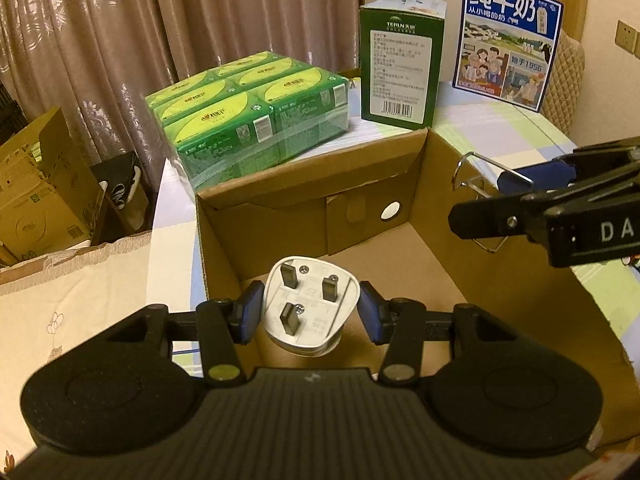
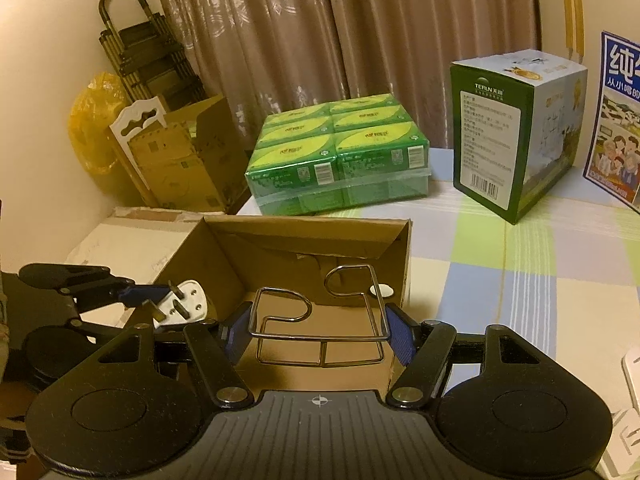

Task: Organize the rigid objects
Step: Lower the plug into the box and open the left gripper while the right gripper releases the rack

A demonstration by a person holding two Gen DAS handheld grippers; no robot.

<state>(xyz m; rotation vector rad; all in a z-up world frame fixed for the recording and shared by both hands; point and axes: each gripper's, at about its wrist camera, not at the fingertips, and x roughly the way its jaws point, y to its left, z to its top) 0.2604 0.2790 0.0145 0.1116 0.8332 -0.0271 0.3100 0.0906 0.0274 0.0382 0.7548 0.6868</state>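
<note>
Gripping a white three-pin plug (image 1: 306, 312) between its blue pads, the left gripper (image 1: 308, 314) is holding it with the pins facing up over the open cardboard box (image 1: 500, 272), near the box's six o'clock wall. The right gripper (image 2: 318, 330) is clamping a bent wire rack (image 2: 320, 320) by its two sides, jaws at a middling spread, and is hanging it above the same box; in the left wrist view it is reaching in from three o'clock. Beyond the box, at twelve o'clock on the checked tablecloth (image 2: 520, 280), a wrapped pack of green cartons (image 1: 248, 108) is sitting, with a tall green carton (image 1: 400, 68) at one o'clock.
</note>
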